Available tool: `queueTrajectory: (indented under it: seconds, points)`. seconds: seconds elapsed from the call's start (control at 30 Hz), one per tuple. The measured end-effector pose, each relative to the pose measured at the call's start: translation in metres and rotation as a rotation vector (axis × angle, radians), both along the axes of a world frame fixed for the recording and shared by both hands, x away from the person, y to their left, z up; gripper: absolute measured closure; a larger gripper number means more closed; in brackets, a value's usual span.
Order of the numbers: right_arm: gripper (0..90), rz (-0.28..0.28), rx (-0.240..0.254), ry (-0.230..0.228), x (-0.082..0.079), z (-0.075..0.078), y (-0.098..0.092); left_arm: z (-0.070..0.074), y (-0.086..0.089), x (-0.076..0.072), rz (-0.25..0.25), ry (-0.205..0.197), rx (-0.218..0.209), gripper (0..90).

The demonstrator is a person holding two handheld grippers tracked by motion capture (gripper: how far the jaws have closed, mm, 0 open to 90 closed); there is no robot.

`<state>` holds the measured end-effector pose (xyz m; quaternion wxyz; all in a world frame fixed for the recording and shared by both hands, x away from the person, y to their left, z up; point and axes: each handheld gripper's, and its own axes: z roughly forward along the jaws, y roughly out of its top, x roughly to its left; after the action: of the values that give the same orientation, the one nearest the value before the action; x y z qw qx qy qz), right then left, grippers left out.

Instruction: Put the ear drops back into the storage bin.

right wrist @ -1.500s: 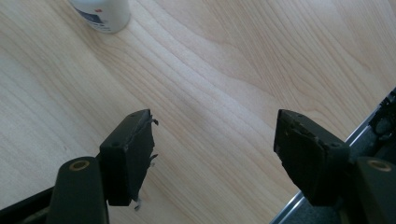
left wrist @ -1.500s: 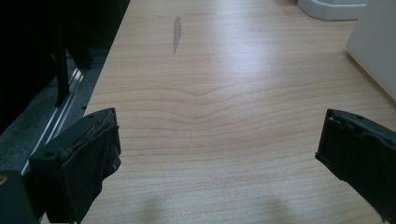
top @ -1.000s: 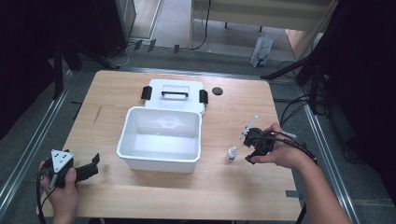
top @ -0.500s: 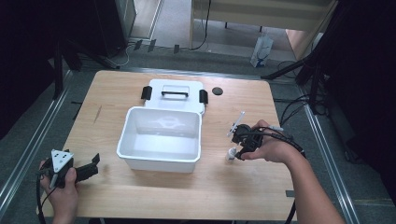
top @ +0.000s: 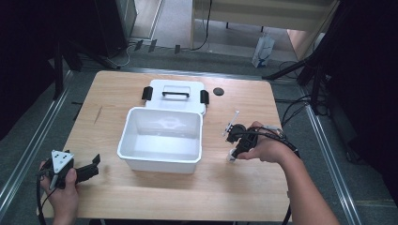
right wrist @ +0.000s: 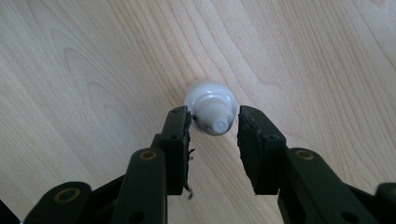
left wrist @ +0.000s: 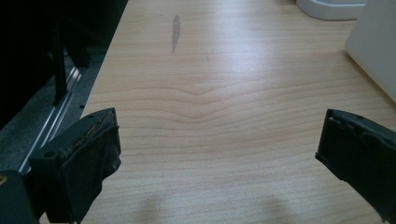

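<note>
**Small white bottle bracketed by the right gripper's jaws beside the open bin**

A small white bottle (right wrist: 209, 106) was seen standing upright on the wooden table (top: 234, 192), viewed from above in the right gripper view, its ribbed cap and nozzle pointing toward the camera. The right gripper (right wrist: 214, 125) was positioned over it, tilted steeply downward, with one black jaw on each side of the cap. The jaws were set only slightly wider than the cap; the left one appeared to be touching or nearly touching it, while a narrow gap was visible on the other side. No firm hold on the bottle could be made out.

In the high view, the bottle (top: 231, 154) was located just right of the open white bin (top: 162, 138), near the bin's front right corner, with the right gripper (top: 236, 140) held above it in the person's right hand (top: 265, 147). The bin's white lid (top: 174, 95), fitted with a black handle and black side latches, was lying flat behind the bin. A small black disc (top: 218, 91) was lying on the table to the right of the lid.

The left gripper (top: 89, 169) was held at the table's front left corner. In the left gripper view its jaws were spread wide apart over bare wood, with nothing between them.
</note>
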<state>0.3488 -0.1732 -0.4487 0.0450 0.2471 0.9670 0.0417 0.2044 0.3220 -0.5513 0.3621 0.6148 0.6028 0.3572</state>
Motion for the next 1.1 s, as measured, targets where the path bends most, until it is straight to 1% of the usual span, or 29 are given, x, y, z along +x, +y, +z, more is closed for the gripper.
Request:
queueTrajectory:
  seconds: [0.5,0.53,0.63,0.67,0.8,0.93,0.97,1.03,1.1]
  points:
    - [71.5,-0.011,0.002,0.024,0.004,-0.004,0.003,0.0,0.0,0.0,0.0,-0.001,-0.001,0.3]
    - [71.6,0.02,-0.006,0.011,0.004,-0.004,0.003,0.0,0.0,0.0,0.0,0.0,-0.001,0.2]
    - [71.7,0.031,-0.006,0.0,0.003,-0.004,0.003,0.0,0.0,0.0,0.0,0.0,-0.001,0.3]
    - [71.7,0.045,-0.004,-0.005,0.003,-0.003,0.002,0.0,0.0,0.0,0.0,0.0,0.0,0.2]
    - [71.7,0.062,0.009,0.015,0.003,0.0,0.003,0.0,0.0,0.0,0.0,0.002,-0.001,0.2]
    - [71.7,0.068,0.011,0.015,0.001,0.005,0.005,0.0,0.0,0.0,0.0,0.003,0.0,0.3]
    - [71.7,0.084,0.019,0.014,0.001,0.009,0.006,0.0,0.0,0.0,-0.001,0.003,0.0,0.2]
    - [71.7,0.082,0.02,0.016,0.0,0.011,0.007,0.0,0.0,0.0,0.0,0.002,-0.001,0.3]
    - [71.7,0.1,0.023,0.016,0.0,0.016,0.01,0.0,0.0,0.0,0.0,0.002,-0.001,0.3]
